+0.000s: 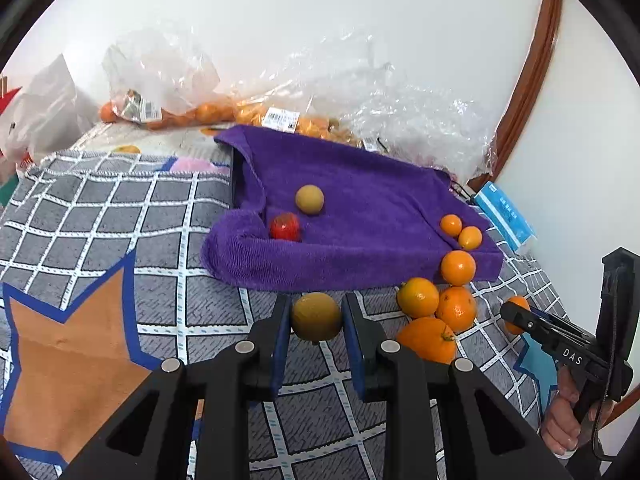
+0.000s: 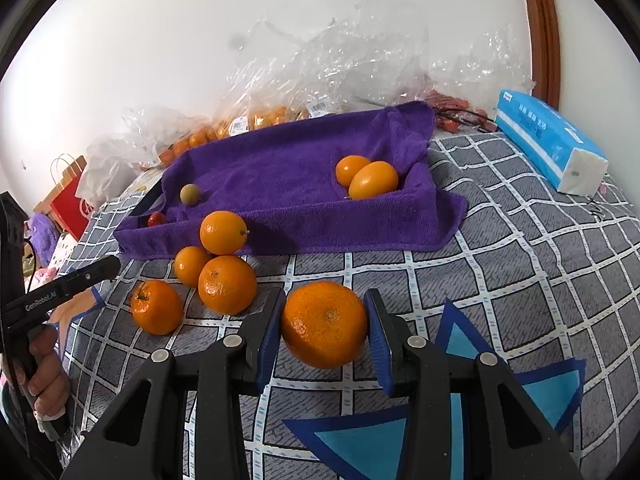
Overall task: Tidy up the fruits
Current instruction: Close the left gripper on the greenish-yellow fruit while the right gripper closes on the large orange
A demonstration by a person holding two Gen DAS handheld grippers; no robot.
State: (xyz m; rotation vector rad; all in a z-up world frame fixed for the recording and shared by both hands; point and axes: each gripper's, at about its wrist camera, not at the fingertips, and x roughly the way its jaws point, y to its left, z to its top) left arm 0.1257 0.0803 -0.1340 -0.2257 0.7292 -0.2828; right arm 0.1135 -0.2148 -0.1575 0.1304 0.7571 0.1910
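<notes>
- Left claw: closed on a brown-green fruit, pads pressing both sides, held just in front of the purple towel.
- Right claw: closed on a large orange, clamped between the blue pads.
- Towel lies over a tray on a grey checked cloth; in it: a red fruit, a second brown-green fruit, two small oranges in the right corner.
- Four loose oranges cluster at the towel's front edge.
- Bagged fruit sits behind, against the wall.
</notes>
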